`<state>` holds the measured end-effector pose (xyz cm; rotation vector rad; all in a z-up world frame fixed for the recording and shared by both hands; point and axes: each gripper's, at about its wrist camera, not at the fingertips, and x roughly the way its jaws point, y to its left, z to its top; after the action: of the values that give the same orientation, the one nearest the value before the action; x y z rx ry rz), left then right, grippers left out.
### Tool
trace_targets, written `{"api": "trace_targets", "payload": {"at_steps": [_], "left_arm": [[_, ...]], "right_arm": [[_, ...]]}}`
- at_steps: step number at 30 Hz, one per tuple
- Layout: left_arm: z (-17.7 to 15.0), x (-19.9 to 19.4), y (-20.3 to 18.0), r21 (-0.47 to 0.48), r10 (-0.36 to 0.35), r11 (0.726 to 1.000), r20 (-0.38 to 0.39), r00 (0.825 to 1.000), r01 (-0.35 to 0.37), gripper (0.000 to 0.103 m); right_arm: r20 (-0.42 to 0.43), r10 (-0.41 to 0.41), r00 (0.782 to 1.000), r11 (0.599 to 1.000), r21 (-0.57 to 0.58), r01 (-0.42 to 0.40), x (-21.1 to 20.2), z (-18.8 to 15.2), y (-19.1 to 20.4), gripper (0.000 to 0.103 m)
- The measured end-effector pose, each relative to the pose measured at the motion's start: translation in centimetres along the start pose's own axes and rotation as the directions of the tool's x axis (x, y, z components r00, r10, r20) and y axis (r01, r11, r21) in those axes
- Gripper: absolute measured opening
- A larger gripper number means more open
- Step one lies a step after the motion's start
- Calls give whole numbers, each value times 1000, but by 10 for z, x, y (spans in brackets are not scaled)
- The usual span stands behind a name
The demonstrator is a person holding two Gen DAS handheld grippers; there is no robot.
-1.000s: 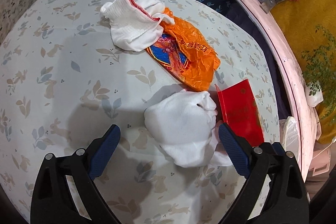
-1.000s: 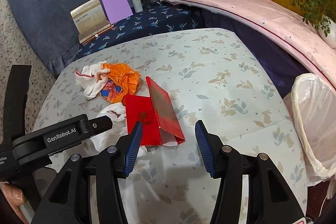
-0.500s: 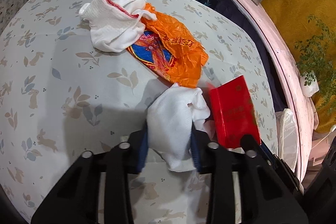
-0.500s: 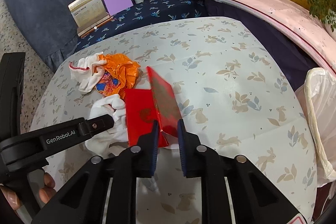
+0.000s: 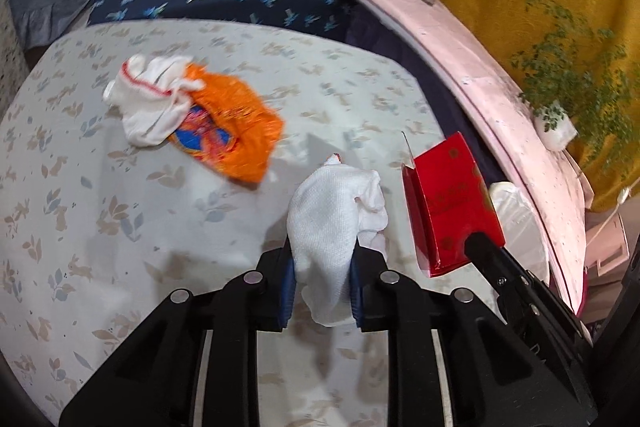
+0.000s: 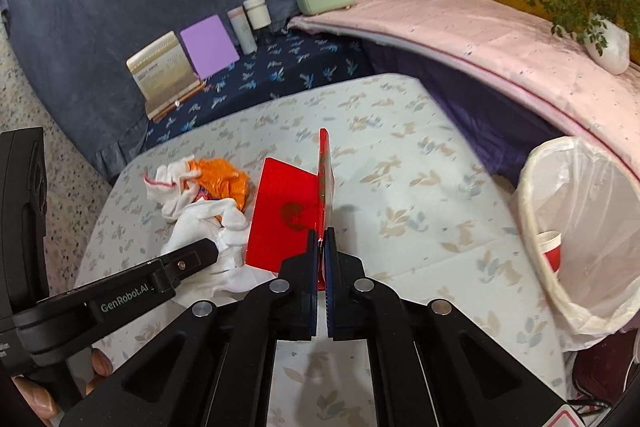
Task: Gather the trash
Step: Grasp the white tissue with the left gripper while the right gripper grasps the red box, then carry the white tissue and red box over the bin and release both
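Note:
My left gripper (image 5: 320,267) is closing its jaws on a crumpled white cloth (image 5: 332,211), squeezed between the blue pads and lifted off the leaf-patterned table (image 5: 100,227). My right gripper (image 6: 320,243) is shut on the lower edge of a folded red paper packet (image 6: 284,211), which it holds upright above the table. In the left wrist view the red packet (image 5: 448,203) hangs just right of the cloth. On the table's far left lie a second white cloth (image 5: 152,103) and an orange plastic bag (image 5: 236,123), touching each other.
A bin with a white liner (image 6: 524,211) stands off the table's right edge and holds a red cup (image 6: 550,251). Books, jars and a green box line the dark shelf behind. A pink ledge (image 6: 500,39) with plants curves along the right.
Both grippers went from open to shut, the left on the white cloth and the right on the red packet. Both then rose, lifting their loads off the table.

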<state>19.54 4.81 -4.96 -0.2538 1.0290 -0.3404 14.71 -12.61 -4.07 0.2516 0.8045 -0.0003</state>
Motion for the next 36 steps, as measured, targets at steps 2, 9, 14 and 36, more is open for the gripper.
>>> {"api": "trace_targets", "payload": {"at_steps": [2, 9, 14, 36], "left_arm": [[1, -6, -16, 30, -11, 999, 13, 1000, 11, 21], [5, -24, -82, 140, -57, 989, 60, 997, 49, 21], [4, -29, -127, 210, -101, 974, 67, 993, 85, 21], [-30, 4, -252, 380, -209, 903, -20, 978, 200, 21]], "right_arm": [[26, -9, 1000, 1000, 4, 9, -13, 4, -7, 3], [119, -60, 991, 998, 31, 56, -63, 19, -44, 3], [172, -119, 978, 992, 53, 111, -94, 24, -75, 3], [203, -282, 938, 945, 227, 235, -145, 6, -197, 3]]}}
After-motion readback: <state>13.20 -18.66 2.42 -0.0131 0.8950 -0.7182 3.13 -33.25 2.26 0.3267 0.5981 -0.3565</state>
